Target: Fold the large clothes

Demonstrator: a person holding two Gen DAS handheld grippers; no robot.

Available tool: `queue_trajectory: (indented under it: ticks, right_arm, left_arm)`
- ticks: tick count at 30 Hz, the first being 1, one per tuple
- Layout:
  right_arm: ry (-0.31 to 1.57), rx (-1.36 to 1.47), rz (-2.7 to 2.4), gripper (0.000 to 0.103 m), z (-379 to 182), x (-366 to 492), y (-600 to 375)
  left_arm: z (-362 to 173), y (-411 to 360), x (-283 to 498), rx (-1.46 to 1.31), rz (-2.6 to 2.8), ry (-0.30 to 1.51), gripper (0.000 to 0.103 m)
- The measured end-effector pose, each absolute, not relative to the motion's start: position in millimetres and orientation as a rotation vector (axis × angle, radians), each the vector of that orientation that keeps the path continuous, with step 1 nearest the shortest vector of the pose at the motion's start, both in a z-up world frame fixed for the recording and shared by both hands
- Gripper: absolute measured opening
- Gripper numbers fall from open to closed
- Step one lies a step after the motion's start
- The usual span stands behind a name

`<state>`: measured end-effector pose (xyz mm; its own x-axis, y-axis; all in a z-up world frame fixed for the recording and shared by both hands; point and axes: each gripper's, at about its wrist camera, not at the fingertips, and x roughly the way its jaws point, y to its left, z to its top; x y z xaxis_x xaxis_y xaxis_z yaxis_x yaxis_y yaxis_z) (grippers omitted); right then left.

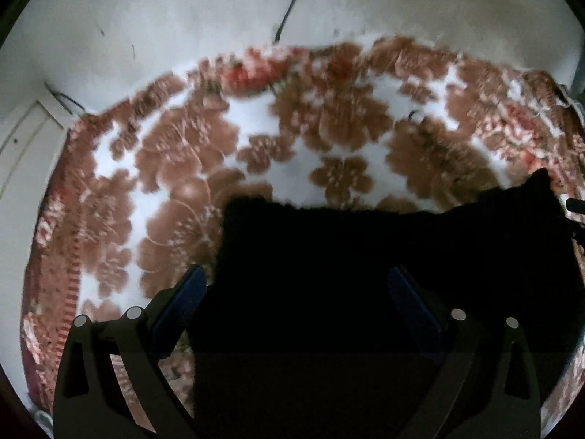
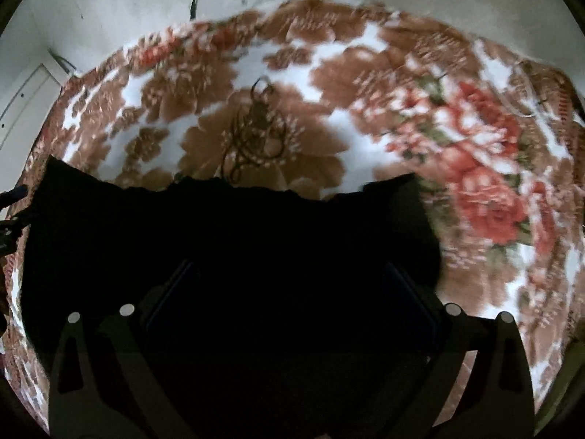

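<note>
Left gripper (image 1: 296, 285) fingers apart, hovering over black garment (image 1: 365, 274), nothing clamped. Right gripper (image 2: 289, 285) fingers apart too, over same garment (image 2: 219, 241). Garment flat on floral blanket (image 1: 182, 168), looks partly folded into rough rectangle, top edge uneven. Likely more folds left; fold count unclear, fabric too dark.

1. A plush blanket (image 1: 310, 153) with brown flowers on white covered the surface, with red roses (image 2: 486, 183) towards one side.
2. A tangle of thin dark cord (image 2: 256, 128) lay on the blanket.
3. A pale, scuffed wall (image 1: 219, 11) rose behind.
4. A thin black cable (image 1: 292, 0) ran down the wall.
5. A white panelled door (image 1: 25, 139) stood at the left.
</note>
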<state>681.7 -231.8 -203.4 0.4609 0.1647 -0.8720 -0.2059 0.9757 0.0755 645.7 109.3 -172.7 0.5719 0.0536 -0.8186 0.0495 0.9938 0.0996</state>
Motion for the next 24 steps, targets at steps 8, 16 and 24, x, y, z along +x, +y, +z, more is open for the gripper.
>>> queue_trajectory:
  ticks: [8, 16, 24]
  right_arm:
    - [1.104, -0.045, 0.027, 0.098, -211.5, 646.0, -291.1]
    - [1.170, -0.103, 0.049, 0.098, -268.6, 634.1, -290.9]
    - [1.118, -0.098, 0.025, 0.098, -248.6, 623.4, -310.3]
  left_arm:
    - [-195.5, 96.4, 621.1, 0.105, -0.037, 1.039, 0.098]
    - [-264.9, 143.4, 575.7, 0.033, 0.012, 1.172, 0.099]
    - [-233.0, 151.6, 551.3, 0.071, 0.070, 1.088, 0.097]
